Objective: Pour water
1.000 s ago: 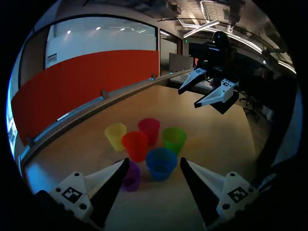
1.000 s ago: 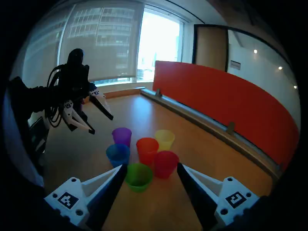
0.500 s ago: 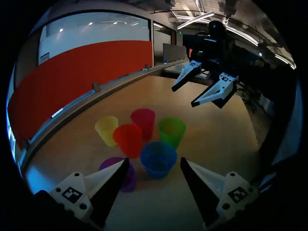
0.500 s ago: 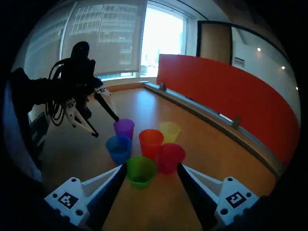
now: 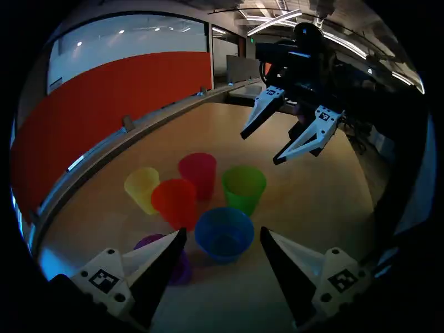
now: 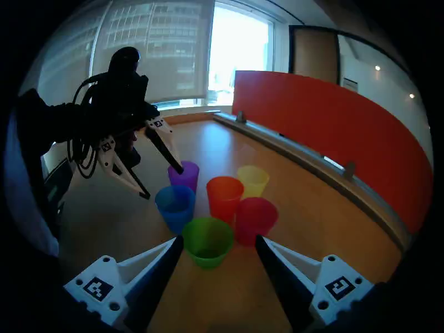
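**A:** Both claws are spread wide with nothing in them. The left gripper has a finger on either side of the blue cup, clear of its wall. The right gripper frames the green cup the same way.

**B:** Which step is this, then?

**A:** The approach, I'd judge. Every cup stands upright and none is lifted or tipped. The next move calls for one claw to settle round a cup's wall, close gently, and raise it clear of its neighbours before tilting it over another.

**B:** And the water?

**A:** The cups' insides are dim in both views, so I cannot tell whether any of them holds water.

**B:** Go on, biggest thing first.

**A:** The table is a broad, smooth slab of pale wood with a soft sheen. On it the orange cup sits at the middle of a tight ring. The blue cup is just beside it, the green cup is next round, then the pink cup, the yellow cup and the purple cup. All look like thin, translucent plastic, round-rimmed and tapering downward. They are probably light and easily squashed.
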`<state>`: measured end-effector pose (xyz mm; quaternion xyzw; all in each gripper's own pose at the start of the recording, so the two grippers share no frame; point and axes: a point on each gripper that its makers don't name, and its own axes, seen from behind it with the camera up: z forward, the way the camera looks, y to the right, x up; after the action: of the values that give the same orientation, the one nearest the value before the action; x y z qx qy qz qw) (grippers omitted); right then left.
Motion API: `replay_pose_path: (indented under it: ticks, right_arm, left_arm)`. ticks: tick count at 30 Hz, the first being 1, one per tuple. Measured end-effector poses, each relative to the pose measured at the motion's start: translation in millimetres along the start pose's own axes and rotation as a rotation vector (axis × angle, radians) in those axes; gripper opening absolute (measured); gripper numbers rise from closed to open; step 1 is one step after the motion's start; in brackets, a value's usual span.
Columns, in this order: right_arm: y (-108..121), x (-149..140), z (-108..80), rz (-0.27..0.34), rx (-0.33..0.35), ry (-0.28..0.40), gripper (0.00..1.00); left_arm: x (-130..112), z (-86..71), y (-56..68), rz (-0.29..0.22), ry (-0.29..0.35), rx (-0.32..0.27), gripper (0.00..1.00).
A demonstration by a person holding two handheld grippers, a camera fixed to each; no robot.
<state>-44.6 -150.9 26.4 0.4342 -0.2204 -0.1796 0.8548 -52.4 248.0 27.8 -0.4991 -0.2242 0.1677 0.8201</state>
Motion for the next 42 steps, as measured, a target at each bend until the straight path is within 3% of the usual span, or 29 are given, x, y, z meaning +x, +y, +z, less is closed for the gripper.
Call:
replay_pose_path:
  ticks: [29, 42]
  right_arm:
    - [-9, -26, 15.8, -0.009, 0.028, -0.044, 1.0]
    - [-6, -32, 20.0, -0.013, 0.028, -0.052, 1.0]
  left_arm:
    - [-11, 33.6, 1.6, 0.059, -0.066, -0.015, 0.98]
    - [-15, 48.6, 3.5, 0.063, -0.076, -0.021, 0.98]
